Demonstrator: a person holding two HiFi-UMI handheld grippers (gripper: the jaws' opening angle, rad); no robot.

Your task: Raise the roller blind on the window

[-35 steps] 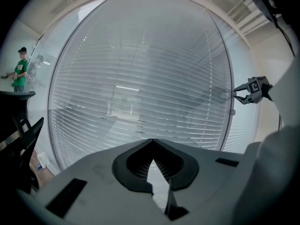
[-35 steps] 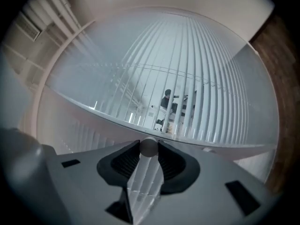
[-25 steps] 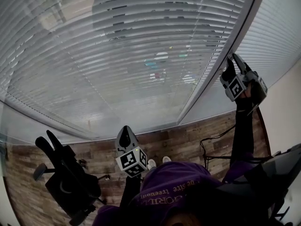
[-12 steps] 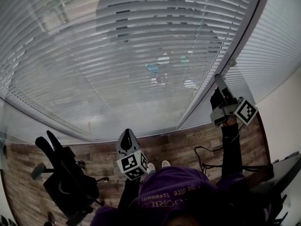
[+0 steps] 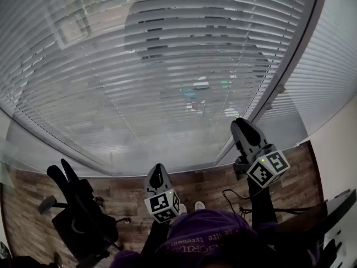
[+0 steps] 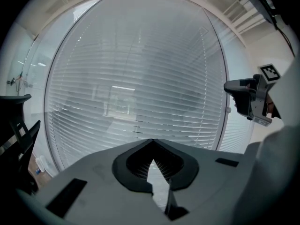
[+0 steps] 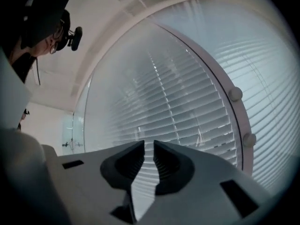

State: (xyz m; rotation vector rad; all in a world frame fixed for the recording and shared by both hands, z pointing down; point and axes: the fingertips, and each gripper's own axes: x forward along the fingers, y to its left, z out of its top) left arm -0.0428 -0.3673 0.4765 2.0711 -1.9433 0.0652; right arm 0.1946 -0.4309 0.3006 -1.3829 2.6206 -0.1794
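The right gripper's [image 7: 148,144] fingers [image 7: 131,161] stand narrowly apart with only a thin slot of daylight between the ribbed pads. They have just been closing, and nothing sits between them. The left gripper [image 6: 152,141] has its fingers brought together at the tips and is likewise empty. It is held low and centred in front of the person, which suggests it is parked out of the way rather than working. The right gripper is held higher and to the right, pointing at the glass near the upright frame post [image 7: 213,71] between two panes. Two small round knobs [image 7: 235,93] sit on that post, one above the other. No cord or chain shows in any view, so the knobs are probably the blind's control, which would explain why the right hand works on this side. The gripper is clear of both knobs. The blind [image 5: 167,66] hangs fully down, its slats covering the pane to the lower frame, and the narrower pane past the post is slatted too. It is therefore not in the raised position the task asks for. The slats are tilted enough to give a hazy view of the outside. Below the window are a wooden floor [image 5: 128,186] and a dark office chair [image 5: 78,216] to the person's left.
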